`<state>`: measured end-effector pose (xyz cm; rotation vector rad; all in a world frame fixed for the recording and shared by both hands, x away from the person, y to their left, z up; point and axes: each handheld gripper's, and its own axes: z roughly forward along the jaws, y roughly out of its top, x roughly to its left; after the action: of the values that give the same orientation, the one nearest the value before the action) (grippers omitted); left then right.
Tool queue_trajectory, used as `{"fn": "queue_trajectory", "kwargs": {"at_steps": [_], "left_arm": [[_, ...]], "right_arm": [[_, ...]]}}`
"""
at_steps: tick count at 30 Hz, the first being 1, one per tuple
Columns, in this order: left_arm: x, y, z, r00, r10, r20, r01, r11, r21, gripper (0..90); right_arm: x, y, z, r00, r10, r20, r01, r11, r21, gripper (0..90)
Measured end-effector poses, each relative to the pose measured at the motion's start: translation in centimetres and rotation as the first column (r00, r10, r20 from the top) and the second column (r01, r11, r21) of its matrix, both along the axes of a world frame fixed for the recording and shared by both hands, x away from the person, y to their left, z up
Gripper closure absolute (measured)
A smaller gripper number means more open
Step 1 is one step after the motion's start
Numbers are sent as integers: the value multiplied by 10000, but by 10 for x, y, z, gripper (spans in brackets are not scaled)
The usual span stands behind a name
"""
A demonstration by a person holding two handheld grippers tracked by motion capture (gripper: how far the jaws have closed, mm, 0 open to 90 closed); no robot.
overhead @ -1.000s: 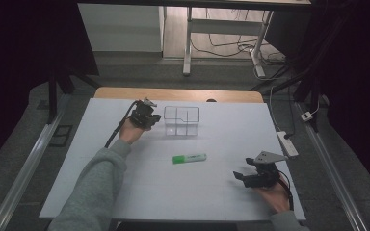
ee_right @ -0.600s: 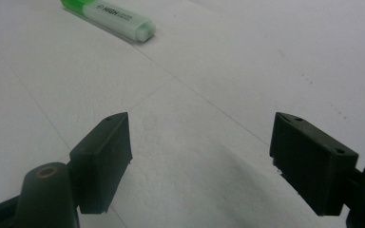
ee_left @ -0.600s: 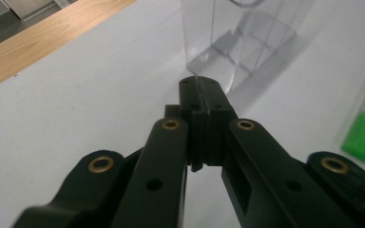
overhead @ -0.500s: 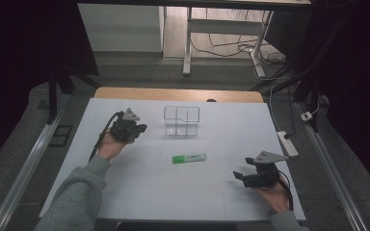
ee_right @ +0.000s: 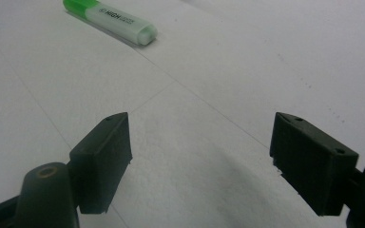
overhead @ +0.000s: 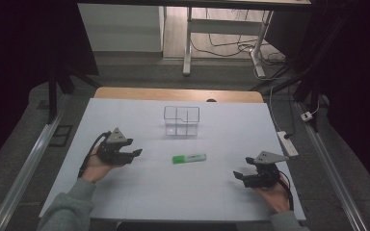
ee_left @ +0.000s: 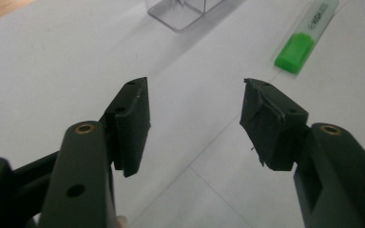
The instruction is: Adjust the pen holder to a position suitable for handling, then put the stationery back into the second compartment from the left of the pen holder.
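Note:
A green highlighter [overhead: 189, 158] lies flat in the middle of the white table [overhead: 212, 202]. It also lies ahead of each gripper, in the left gripper view [ee_left: 306, 33] and the right gripper view [ee_right: 109, 18]. My left gripper [overhead: 134, 155] hovers left of the highlighter, apart from it and pointing toward it. Its jaws have just been opening and stand open with nothing between them [ee_left: 196, 85]. My right gripper [overhead: 238, 174] rests at the front right, open and empty [ee_right: 201, 121], aimed at the highlighter.
A clear plastic organizer with compartments [overhead: 181, 120] stands behind the highlighter, and its corner shows in the left gripper view [ee_left: 183, 12]. A power strip [overhead: 287, 143] lies at the table's right edge. Metal rails run along both sides.
My left hand has drawn away from the clear organizer, leftward and toward the front, and its jaws have gone from shut to open. The right hand and highlighter have stayed put.

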<state>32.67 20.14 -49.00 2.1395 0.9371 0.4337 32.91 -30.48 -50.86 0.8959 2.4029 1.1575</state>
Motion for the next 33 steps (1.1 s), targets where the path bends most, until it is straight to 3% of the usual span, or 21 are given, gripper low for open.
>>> {"fn": "queue_trajectory", "kwargs": {"at_steps": [7,13,21,23,33], "left_arm": [[-24,6,-11,10000,-17,-19,17,10000,90,388],[-39,14,-14,9999,96,60,-95,9999,-144,373],[-43,19,-17,9999,87,54,-86,9999,-123,359],[-43,20,-18,9999,146,47,-145,9995,-292,356],[-45,21,-20,9999,158,-16,-158,9996,-232,337]], "right_arm": [[0,-1,0,10000,5,21,-5,10000,-10,211],[-1,-1,2,9999,16,115,-16,10000,0,211],[-2,-1,6,9997,84,221,-84,10000,-3,208],[-2,0,7,9997,161,178,-161,9999,9,206],[-3,10,13,9973,692,229,-689,9976,-114,196]]}}
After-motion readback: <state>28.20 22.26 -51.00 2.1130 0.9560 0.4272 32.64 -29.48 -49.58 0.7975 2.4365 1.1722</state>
